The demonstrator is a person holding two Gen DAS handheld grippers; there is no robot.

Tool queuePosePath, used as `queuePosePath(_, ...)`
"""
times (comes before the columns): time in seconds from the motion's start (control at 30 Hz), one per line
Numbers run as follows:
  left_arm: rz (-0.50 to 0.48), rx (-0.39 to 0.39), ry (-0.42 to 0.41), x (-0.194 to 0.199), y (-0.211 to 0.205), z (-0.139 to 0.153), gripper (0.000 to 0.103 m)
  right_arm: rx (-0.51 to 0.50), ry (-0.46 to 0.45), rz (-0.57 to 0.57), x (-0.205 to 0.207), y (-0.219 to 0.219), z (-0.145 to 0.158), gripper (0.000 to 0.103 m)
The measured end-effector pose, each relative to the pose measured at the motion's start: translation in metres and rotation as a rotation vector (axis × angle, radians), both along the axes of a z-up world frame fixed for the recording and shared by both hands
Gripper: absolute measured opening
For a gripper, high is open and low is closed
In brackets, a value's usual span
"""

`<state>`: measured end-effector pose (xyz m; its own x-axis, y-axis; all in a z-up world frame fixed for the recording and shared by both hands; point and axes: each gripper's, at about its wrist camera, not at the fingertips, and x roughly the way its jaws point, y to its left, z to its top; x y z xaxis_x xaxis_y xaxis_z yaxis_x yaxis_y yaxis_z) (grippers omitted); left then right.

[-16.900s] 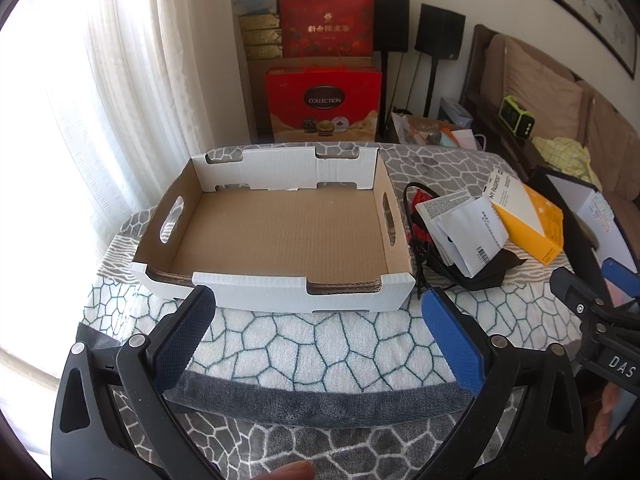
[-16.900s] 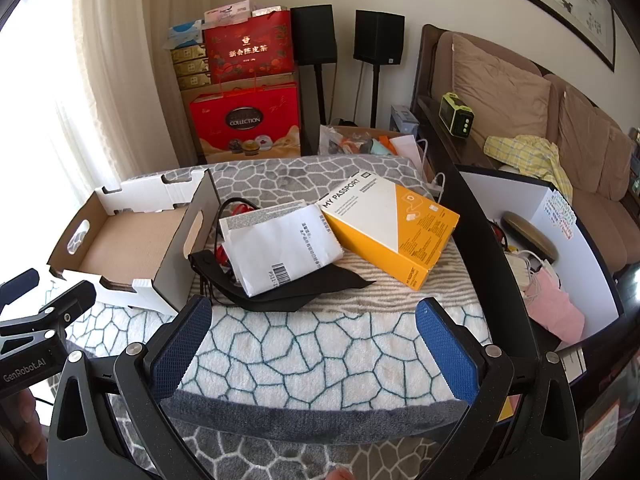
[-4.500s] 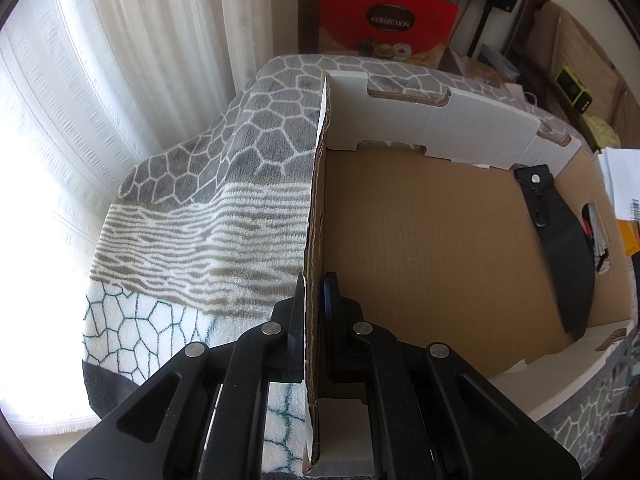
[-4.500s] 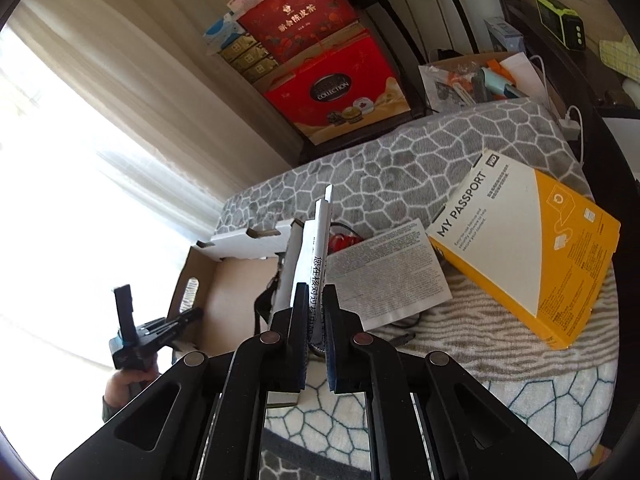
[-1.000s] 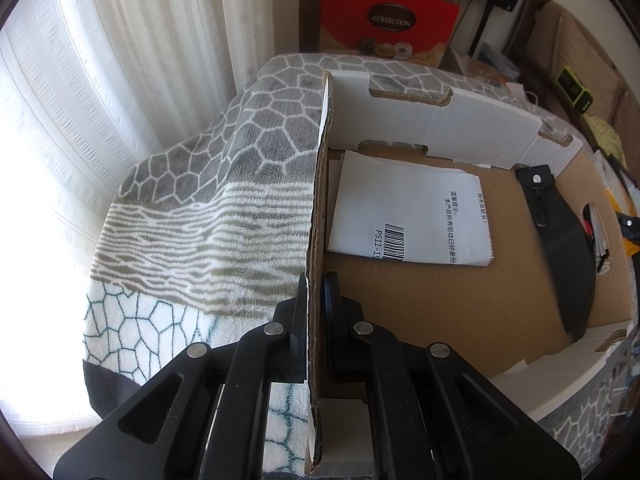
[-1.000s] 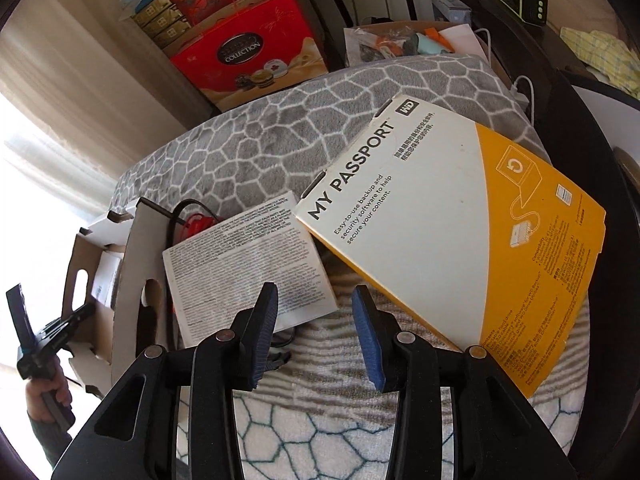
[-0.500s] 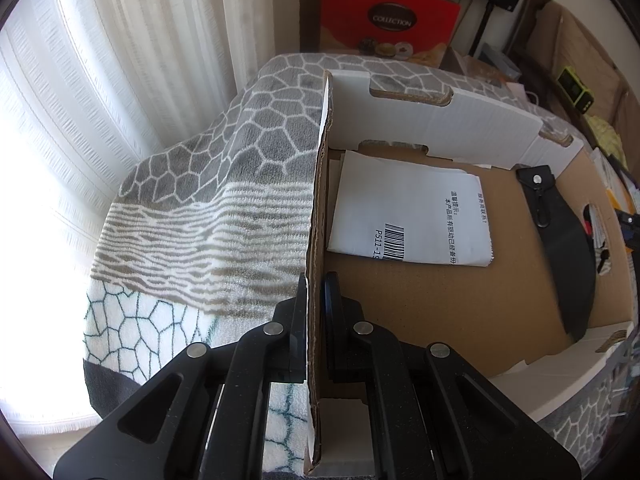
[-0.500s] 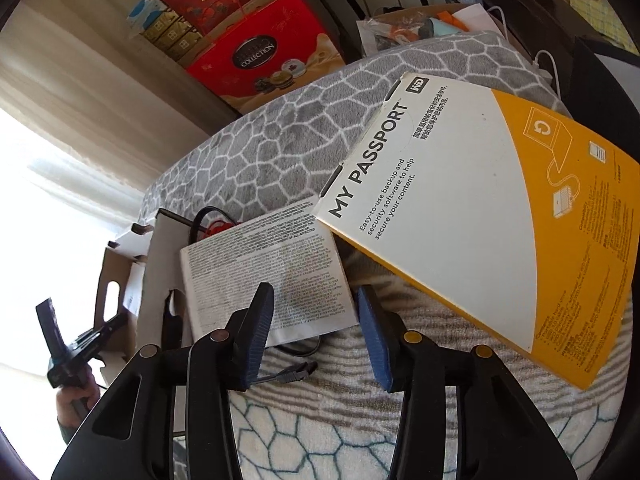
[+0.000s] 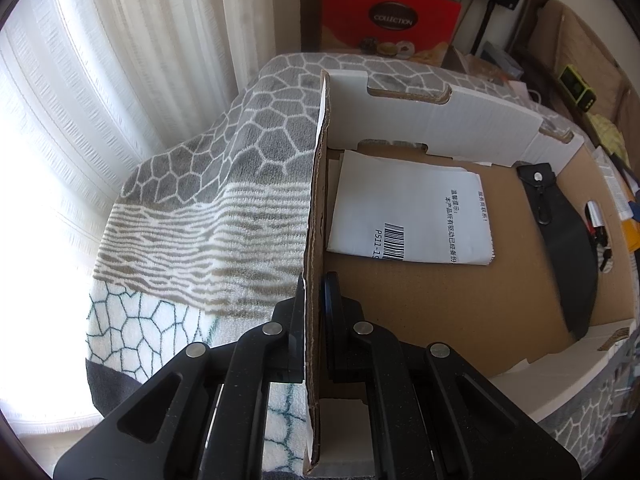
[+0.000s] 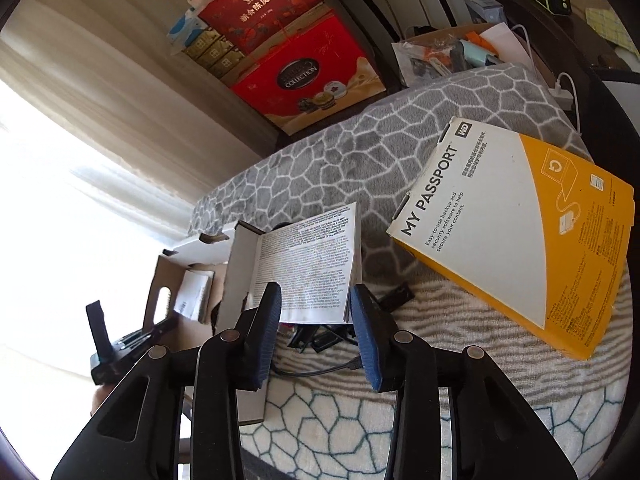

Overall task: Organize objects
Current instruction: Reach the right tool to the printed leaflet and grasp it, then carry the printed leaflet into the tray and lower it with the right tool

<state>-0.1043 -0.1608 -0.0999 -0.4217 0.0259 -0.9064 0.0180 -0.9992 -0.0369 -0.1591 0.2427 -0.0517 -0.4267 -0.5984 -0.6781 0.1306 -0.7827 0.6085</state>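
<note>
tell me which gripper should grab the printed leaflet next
Right. The right gripper is open with the printed leaflet just ahead of its jaws, while the left gripper is shut on the cardboard tray wall.

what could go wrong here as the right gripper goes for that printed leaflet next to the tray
The right gripper is open around the printed leaflet, which lies over black cables; closing low might snag a cable too. The leaflet is thin and may bend or slip. The left gripper is clamped on the cardboard tray wall; a tug there might shift the paper sheet inside.
</note>
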Motion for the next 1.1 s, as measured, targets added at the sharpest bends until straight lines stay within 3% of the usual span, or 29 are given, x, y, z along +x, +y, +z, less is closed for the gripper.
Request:
queuePosePath(0.03,0.0,0.0,0.0,0.0,0.0,0.0,0.004,-0.02,0.004,0.007,0.0,0.001,0.002,0.031)
queuePosePath(0.1,0.0,0.001,0.0,0.0,-0.001,0.0,0.004,-0.089,-0.004,0.027,-0.002,0.003,0.003,0.012)
queuePosePath(0.13,0.001,0.001,0.0,0.0,-0.001,0.0,0.004,-0.121,-0.015,0.038,-0.003,0.003,0.002,0.011)
queuePosePath(0.27,0.001,0.001,0.0,0.0,-0.001,0.0,0.004,-0.047,-0.002,0.047,-0.007,-0.009,0.004,0.011)
queuePosePath(0.43,0.001,0.001,-0.001,0.0,0.0,0.0,0.004,-0.04,-0.028,0.025,-0.016,-0.017,-0.009,0.014)
queuePosePath(0.53,0.0,0.0,-0.001,0.0,0.0,0.0,0.004,-0.058,-0.009,0.004,-0.015,-0.016,-0.008,0.008)
queuePosePath(0.73,0.001,0.001,0.0,0.0,0.001,0.0,0.004,-0.021,0.089,0.014,0.0,-0.022,0.025,0.003)
queuePosePath(1.1,0.003,0.002,0.0,0.0,0.003,0.001,0.004,-0.106,0.157,0.051,0.012,-0.038,0.075,0.002)
